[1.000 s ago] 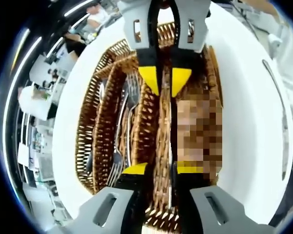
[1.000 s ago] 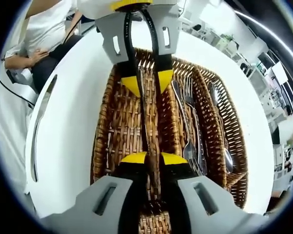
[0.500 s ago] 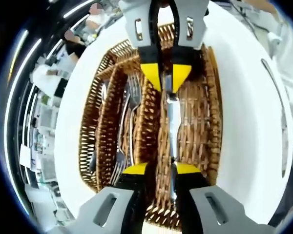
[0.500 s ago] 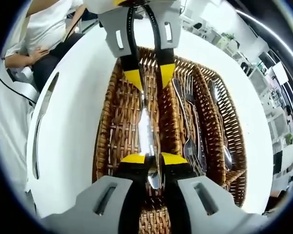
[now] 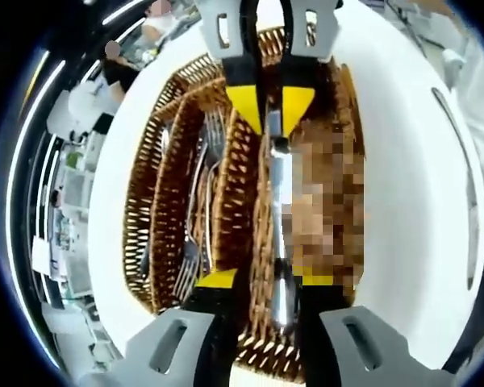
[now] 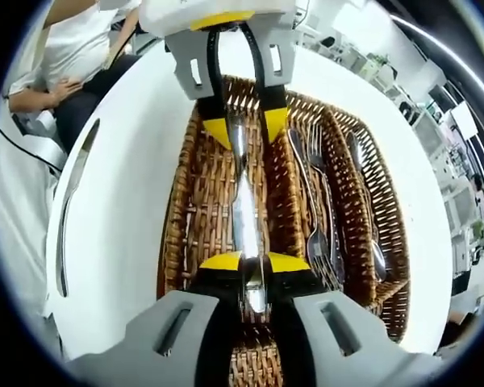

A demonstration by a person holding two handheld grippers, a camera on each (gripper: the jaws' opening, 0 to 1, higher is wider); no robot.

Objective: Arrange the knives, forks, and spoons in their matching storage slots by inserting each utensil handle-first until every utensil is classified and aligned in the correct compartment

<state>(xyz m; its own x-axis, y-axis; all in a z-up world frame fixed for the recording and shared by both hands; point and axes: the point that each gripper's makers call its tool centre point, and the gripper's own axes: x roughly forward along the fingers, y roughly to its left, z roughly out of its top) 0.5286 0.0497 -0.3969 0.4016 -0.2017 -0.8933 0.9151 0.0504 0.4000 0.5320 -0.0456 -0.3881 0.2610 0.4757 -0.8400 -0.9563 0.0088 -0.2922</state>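
since a second ago, a shiny knife [image 6: 244,211] is now showing between both pairs of yellow tips, lying lengthwise in the wide end compartment of the wicker tray [image 6: 195,201]. right gripper [image 6: 244,263] is closing narrowly on one end of it, while the left gripper [image 6: 242,131] is coming in from the far side, pinching the other end. forks [image 6: 316,201] are lying in the neighbouring slot, a spoon [image 6: 365,201] in the narrow one beyond. a white table [image 6: 121,242] is carrying everything; a seated person [image 6: 73,56] is waiting behind.
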